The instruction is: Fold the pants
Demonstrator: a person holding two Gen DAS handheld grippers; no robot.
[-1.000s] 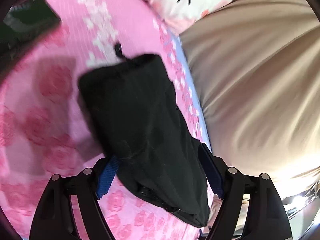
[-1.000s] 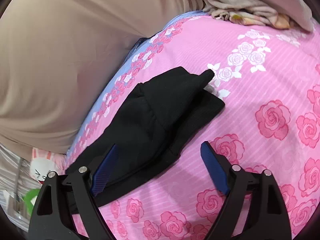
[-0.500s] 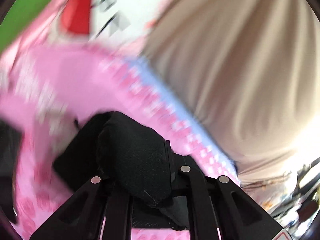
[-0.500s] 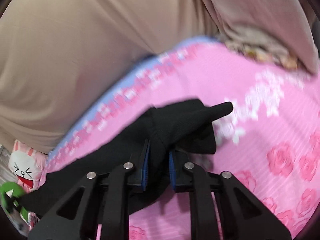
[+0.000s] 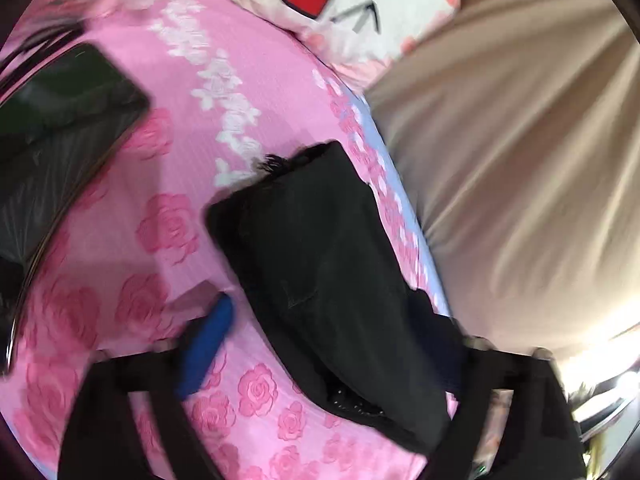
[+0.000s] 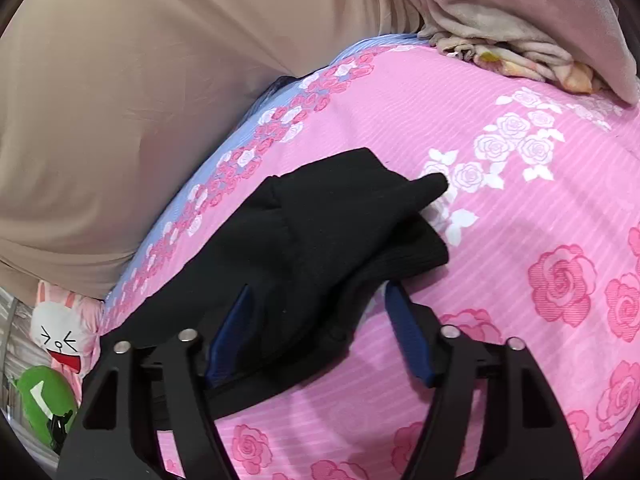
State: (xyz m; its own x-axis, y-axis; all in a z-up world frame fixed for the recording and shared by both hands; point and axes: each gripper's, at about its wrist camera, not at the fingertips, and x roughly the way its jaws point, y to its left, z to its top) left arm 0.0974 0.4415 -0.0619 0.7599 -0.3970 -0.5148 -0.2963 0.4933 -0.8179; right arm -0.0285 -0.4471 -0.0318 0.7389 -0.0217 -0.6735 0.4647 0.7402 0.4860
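We see the black pants (image 5: 332, 280) lying as a folded bundle on the pink rose bedsheet (image 5: 132, 240), with the long axis running from near to far, between both tools. The left gripper (image 5: 332, 344) has just been opening and now stands released around the near end. The right gripper (image 6: 320, 332) has also just been opening, and the cloth lies loose between its jaws. On the far left lies a dark tablet (image 5: 60, 120), on the right a beige blanket (image 5: 500, 160).
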